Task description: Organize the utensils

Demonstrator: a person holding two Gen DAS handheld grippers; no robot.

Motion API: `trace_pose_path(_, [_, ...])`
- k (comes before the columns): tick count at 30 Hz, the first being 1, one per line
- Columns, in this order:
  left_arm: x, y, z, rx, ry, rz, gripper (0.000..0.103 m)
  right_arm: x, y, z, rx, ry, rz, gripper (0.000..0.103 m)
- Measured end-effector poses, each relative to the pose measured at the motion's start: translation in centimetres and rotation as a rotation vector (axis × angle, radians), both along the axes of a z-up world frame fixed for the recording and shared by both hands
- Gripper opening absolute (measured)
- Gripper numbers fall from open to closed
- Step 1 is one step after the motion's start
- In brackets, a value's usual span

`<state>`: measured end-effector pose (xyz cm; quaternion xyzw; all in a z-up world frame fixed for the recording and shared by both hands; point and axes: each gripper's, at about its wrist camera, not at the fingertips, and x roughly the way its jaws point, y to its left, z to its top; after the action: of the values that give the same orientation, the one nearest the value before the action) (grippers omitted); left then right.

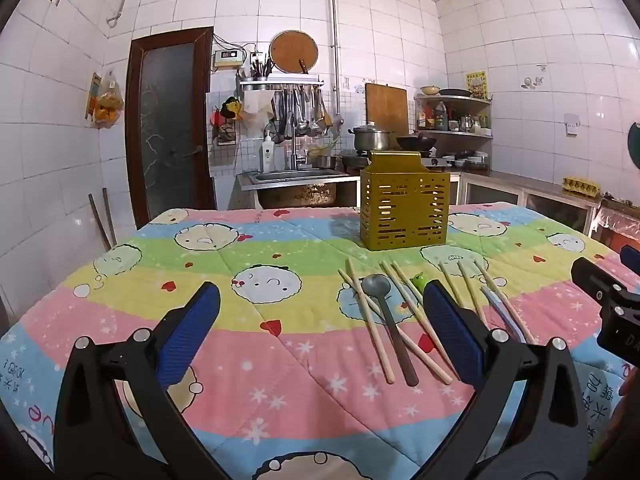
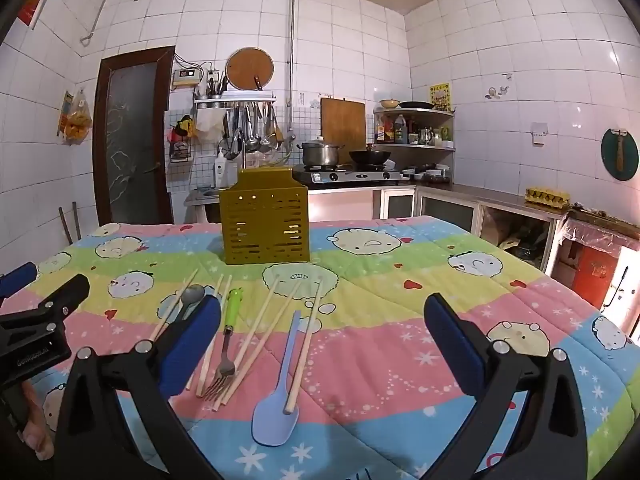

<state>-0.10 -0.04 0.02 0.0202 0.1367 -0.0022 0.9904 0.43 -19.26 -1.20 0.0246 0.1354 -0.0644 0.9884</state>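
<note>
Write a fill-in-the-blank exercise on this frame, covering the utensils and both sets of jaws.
1. The yellow slotted holder stands upright on the ____ quilt.
2. The fork has a ____ handle.
3. One chopstick's near end rests on the bowl of the ____ spoon.
4. The jaws of the left gripper and right gripper stand ____, with nothing between them.

Missing words: striped; green; blue; open
</note>
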Motion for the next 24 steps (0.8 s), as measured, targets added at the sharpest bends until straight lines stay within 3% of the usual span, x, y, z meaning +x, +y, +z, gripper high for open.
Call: trace_pose_path(24, [-0.19,0.27,0.13,-0.011,-0.001,0.008,0.098,-0.6,-0.23,0.21,-0.004,-0.036,-0.015,0.099])
